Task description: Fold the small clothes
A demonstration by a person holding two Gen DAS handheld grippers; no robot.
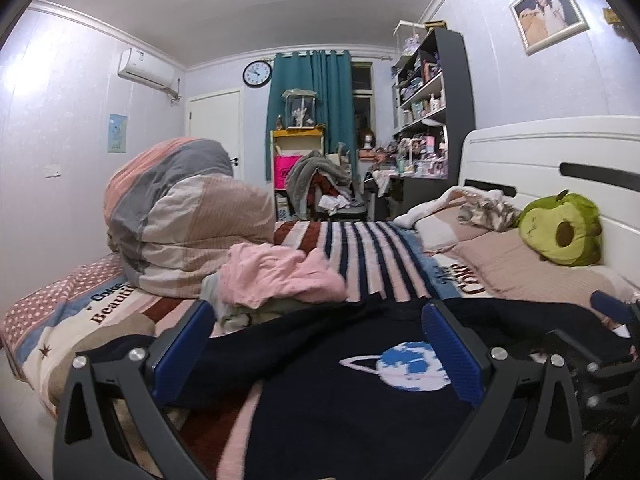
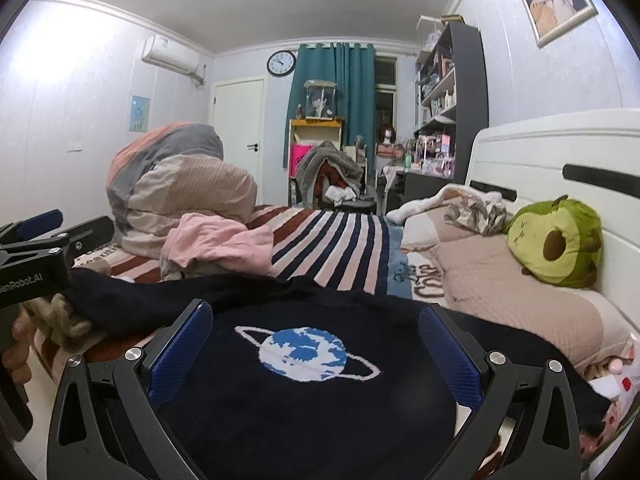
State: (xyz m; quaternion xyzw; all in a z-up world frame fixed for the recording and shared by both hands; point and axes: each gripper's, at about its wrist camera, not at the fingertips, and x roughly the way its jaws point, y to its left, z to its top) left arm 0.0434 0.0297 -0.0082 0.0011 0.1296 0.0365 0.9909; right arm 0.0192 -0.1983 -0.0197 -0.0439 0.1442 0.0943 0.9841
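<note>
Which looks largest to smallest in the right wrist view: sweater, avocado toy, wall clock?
1. sweater, though it lies nearest the camera, which inflates it.
2. avocado toy.
3. wall clock, far off on the back wall.

The bed sheet [image 1: 100, 312] carries printed lettering: at its left side in the left wrist view "Coke" in dark blue sits above "Beauti" in brown, the rest of that word hidden behind the rolled duvet [image 1: 180, 220], and beside the pillow [image 1: 520, 268] brown letters that look like "Co" show under a line of dark script too small to read. In the right wrist view the black body of the left gripper [image 2: 28, 276] bears white print reading "enRobot.AI", its beginning cut off at the frame edge. The wall clock [image 2: 281, 63] has a ring of numerals too small to make out, and the avocado plush [image 2: 560, 244] has a few dark stitched marks that cannot be read.
</note>
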